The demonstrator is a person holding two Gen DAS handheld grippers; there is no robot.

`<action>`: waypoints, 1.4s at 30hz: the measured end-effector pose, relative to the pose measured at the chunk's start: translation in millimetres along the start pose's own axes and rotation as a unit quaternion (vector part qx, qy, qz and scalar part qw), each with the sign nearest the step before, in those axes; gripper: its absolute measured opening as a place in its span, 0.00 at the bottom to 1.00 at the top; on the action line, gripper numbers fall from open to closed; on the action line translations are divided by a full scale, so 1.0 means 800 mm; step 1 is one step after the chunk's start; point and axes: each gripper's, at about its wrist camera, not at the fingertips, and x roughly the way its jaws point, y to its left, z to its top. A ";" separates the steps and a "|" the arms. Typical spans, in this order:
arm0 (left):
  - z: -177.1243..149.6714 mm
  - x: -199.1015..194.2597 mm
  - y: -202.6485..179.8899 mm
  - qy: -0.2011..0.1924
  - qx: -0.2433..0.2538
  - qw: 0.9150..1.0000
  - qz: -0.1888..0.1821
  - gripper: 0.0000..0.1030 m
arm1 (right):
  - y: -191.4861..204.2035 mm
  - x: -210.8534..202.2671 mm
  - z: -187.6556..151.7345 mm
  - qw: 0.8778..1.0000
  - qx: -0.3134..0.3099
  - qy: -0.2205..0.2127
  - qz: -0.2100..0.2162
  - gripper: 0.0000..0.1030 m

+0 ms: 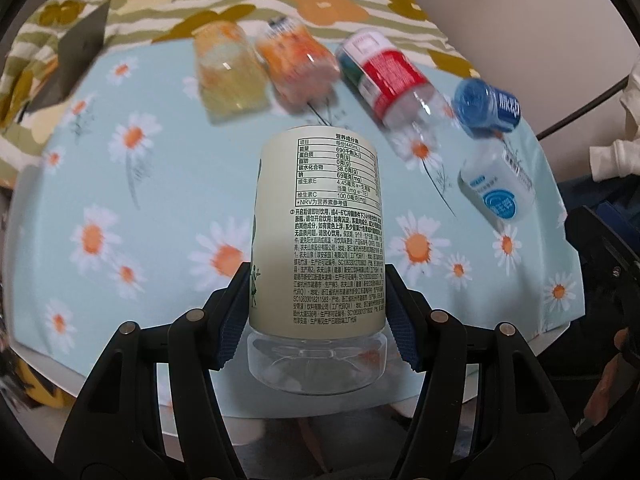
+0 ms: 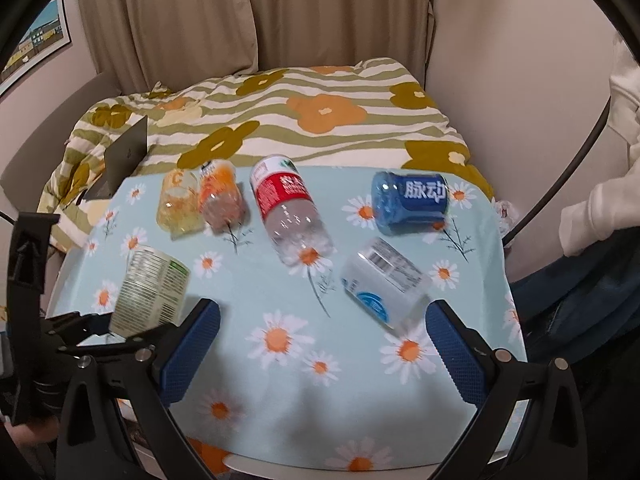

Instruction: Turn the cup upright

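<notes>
My left gripper (image 1: 318, 316) is shut on a cut-bottle cup with a pale green label (image 1: 318, 232), held above the table with its clear closed base toward the camera. The right wrist view shows the same cup (image 2: 154, 292) tilted at the table's left, held by the left gripper (image 2: 112, 336). My right gripper (image 2: 320, 344) is open and empty above the table's front. A white-and-blue labelled cup (image 2: 384, 284) lies on its side just beyond its right finger.
Several more cups lie on the daisy tablecloth (image 2: 280, 292): yellow (image 2: 180, 204), orange (image 2: 222, 194), red-labelled (image 2: 288, 212) and blue (image 2: 410, 202). A flowered quilt (image 2: 304, 120) and a dark laptop (image 2: 124, 160) lie behind the table. A wall and white clothing are at right.
</notes>
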 end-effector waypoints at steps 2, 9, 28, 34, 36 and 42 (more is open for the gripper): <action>-0.005 0.013 -0.009 0.004 -0.007 1.000 0.000 0.65 | -0.011 0.004 -0.006 1.000 -0.003 0.003 0.002 1.00; -0.011 0.041 -0.025 0.005 -0.016 1.000 0.010 0.65 | -0.035 0.016 -0.021 1.000 -0.007 0.011 0.015 1.00; -0.006 -0.009 -0.021 -0.038 -0.039 0.997 0.046 0.98 | -0.054 0.010 -0.013 0.999 -0.002 0.014 0.040 1.00; -0.011 -0.071 0.010 -0.075 -0.053 0.993 0.068 1.00 | -0.039 0.001 0.013 0.997 -0.017 0.033 0.068 1.00; -0.014 -0.082 0.026 -0.074 -0.055 0.993 0.074 1.00 | -0.028 0.008 0.025 0.994 -0.017 0.057 0.095 1.00; -0.015 -0.099 0.077 -0.073 -0.057 0.994 0.061 1.00 | 0.017 0.052 0.051 0.974 -0.006 0.170 0.149 1.00</action>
